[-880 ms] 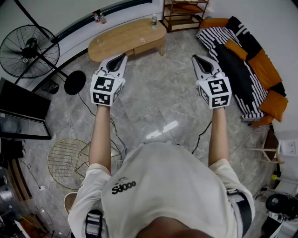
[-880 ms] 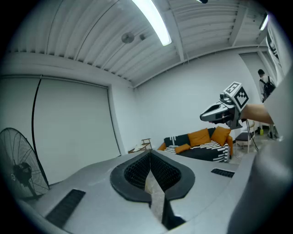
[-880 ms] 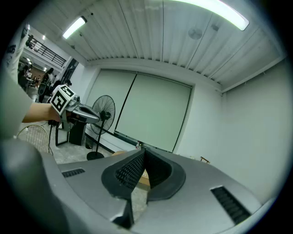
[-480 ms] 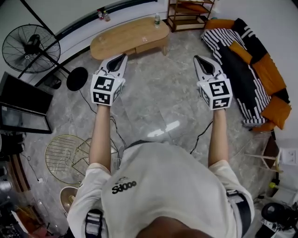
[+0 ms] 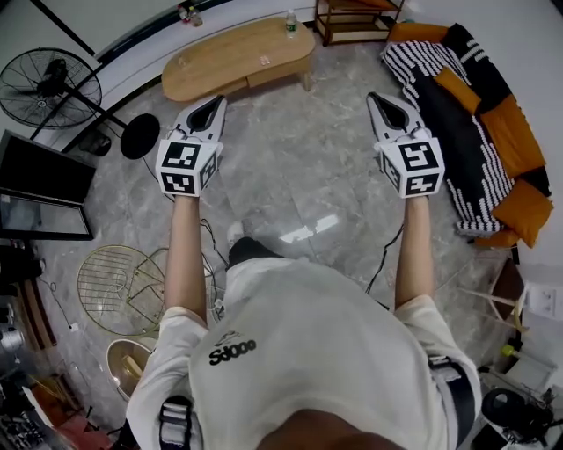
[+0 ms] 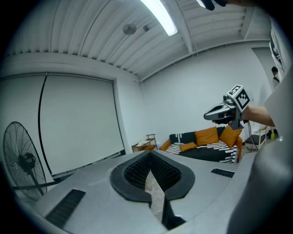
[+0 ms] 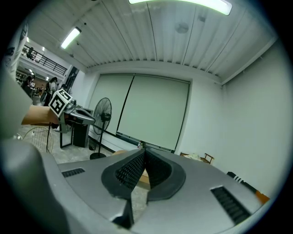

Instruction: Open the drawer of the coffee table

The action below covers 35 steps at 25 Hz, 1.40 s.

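The oval wooden coffee table (image 5: 230, 51) stands at the far side of the marble floor, well ahead of both grippers. I hold my left gripper (image 5: 214, 105) out level with its tip towards the table's near edge, jaws shut and empty. My right gripper (image 5: 377, 98) is held parallel, off to the right of the table, also shut with nothing in it. In the left gripper view the pads (image 6: 160, 171) meet, and the right gripper (image 6: 224, 112) shows beyond them. In the right gripper view the pads (image 7: 130, 171) are closed too, and the left gripper (image 7: 75, 114) shows at the left.
A standing fan (image 5: 48, 88) and a dark screen (image 5: 40, 189) are at the left. A striped and orange sofa (image 5: 475, 114) runs along the right. A wooden shelf (image 5: 352, 18) stands behind the table, and a bottle (image 5: 291, 19) on it. A wire basket (image 5: 123, 290) and cables lie near my feet.
The person has stepped forward; a shoe now shows below the arms. The left gripper has shifted a little to the left. Both grippers stay shut and empty.
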### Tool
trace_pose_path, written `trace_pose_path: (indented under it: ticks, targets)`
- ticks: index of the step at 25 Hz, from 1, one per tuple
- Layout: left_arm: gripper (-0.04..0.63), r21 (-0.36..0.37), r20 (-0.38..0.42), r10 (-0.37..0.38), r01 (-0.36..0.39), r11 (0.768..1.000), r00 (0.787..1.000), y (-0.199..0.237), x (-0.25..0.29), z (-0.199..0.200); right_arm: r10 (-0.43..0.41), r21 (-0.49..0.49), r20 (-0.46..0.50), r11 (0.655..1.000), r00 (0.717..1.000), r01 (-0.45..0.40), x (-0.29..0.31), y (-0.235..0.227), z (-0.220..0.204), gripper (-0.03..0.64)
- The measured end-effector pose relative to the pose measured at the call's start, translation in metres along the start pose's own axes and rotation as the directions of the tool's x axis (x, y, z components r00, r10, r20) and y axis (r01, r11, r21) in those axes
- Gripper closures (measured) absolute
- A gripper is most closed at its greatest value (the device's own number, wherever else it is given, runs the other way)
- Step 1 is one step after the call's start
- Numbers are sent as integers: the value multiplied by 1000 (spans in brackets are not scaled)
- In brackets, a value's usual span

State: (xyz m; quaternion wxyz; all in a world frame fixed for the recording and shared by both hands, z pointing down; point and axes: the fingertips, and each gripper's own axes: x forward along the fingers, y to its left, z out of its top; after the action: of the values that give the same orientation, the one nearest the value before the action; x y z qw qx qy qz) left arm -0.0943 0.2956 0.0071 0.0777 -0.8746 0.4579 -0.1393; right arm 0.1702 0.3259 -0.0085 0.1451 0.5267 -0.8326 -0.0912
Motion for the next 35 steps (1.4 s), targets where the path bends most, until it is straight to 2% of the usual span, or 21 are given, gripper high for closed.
trace_pose_path:
  ticks: [4,10,20,24,32,35]
  targets:
    - [577,4,-10,-8,8,1000,1000,2,23,-2,-5,18,8,1000,1000,4,10,-20,-8,611]
    - [577,17,-21,-33,33,999,999,38,85,-13,-38,36,-12,999,999,38,62,-55,-18,611]
    - [577,-32,30,-61,62,998,998,137,232,-9,-69,31,-56,997,996,71,207,-120,-12,611]
    - [577,-11,92,-127,128,992,988,165,279,1,-71,38,-60,997,996,74,263,-139,-9,611]
    - [577,-7,23,-106,106,994,994,228,351,-22,-68,52,-72,996,995,72,353,-163,-6,611]
    - [577,-28,4,-101,101,995,995,242,367,-32,-57,66,-75,996,996,62,375,-167,-7,611]
